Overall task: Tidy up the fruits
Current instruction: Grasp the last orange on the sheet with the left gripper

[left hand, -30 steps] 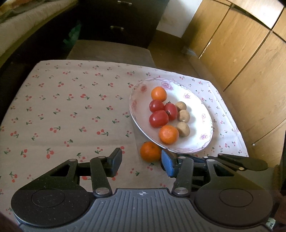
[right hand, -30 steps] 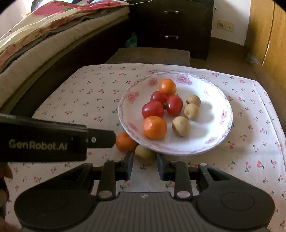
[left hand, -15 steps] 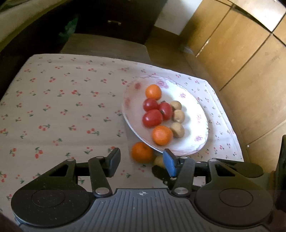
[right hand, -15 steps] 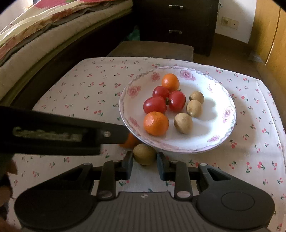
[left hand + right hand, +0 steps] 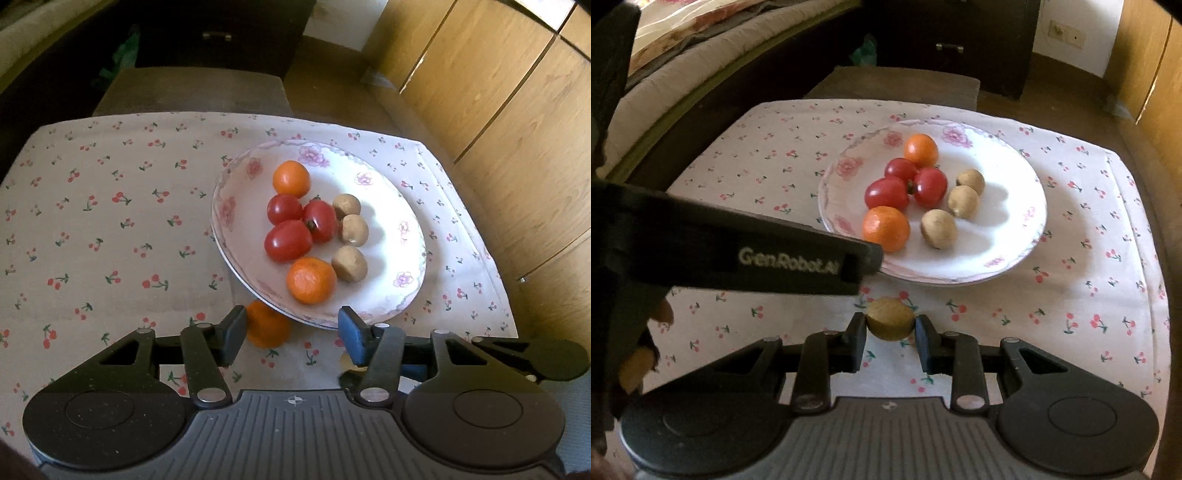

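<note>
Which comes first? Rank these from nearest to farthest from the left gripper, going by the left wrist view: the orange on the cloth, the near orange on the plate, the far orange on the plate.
1. Orange on the cloth, just off the plate's near rim, by the left gripper's left finger.
2. Near orange on the plate, at the near side.
3. Far orange on the plate, beyond the tomatoes.

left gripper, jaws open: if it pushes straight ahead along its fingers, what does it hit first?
Likely the loose orange on the tablecloth, lying just ahead of the left gripper and close to its left finger. Behind it is the plate rim. Depth is unclear; a slightly higher path would meet the plate first.
</note>
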A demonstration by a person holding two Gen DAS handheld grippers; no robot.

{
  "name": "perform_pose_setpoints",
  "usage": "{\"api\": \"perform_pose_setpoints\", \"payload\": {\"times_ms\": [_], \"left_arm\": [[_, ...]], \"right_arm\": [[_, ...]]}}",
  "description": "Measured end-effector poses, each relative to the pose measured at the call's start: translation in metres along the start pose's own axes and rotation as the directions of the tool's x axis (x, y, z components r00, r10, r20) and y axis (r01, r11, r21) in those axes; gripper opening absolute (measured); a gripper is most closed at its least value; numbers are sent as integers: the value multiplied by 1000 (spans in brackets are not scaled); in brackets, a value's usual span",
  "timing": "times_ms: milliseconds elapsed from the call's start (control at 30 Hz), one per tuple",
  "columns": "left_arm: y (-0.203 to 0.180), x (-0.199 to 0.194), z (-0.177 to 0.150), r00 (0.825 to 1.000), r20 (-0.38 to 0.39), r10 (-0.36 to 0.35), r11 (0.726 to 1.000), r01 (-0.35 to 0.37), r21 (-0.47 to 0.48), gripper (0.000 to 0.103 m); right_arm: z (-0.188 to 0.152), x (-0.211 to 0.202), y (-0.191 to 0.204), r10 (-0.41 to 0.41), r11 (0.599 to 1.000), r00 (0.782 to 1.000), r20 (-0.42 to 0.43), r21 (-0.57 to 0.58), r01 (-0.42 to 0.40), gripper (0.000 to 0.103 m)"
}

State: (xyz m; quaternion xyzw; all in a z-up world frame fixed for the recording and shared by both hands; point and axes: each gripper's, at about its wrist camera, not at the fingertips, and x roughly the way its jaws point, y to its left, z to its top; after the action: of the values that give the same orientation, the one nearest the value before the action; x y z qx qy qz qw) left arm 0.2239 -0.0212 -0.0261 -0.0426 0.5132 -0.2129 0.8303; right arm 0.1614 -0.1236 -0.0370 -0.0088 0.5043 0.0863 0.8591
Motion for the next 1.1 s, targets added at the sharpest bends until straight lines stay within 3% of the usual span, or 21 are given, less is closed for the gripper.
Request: {"api": "perform_pose_setpoints", "payload": {"times_ms": [267, 633, 900, 1100], "left_arm": [[10, -4, -2, 999, -29, -19, 1000, 20, 10, 60], [-3, 15, -2, 996, -76, 42, 993, -33, 117, 59], [-5, 17, -3, 994, -52, 94, 987, -86, 137, 40], [-7, 12, -8, 994, -52, 94, 985, -85, 150, 39]], "right_arm": [[-3, -3, -9, 20, 1000, 1000, -5, 10, -20, 30], [-9, -3, -17, 28, 999, 999, -16, 30, -28, 30], [-7, -4, -18, 24, 999, 1000, -17, 30, -23, 30], [-7, -7, -20, 5, 1000, 1000, -19, 28, -4, 30]]}}
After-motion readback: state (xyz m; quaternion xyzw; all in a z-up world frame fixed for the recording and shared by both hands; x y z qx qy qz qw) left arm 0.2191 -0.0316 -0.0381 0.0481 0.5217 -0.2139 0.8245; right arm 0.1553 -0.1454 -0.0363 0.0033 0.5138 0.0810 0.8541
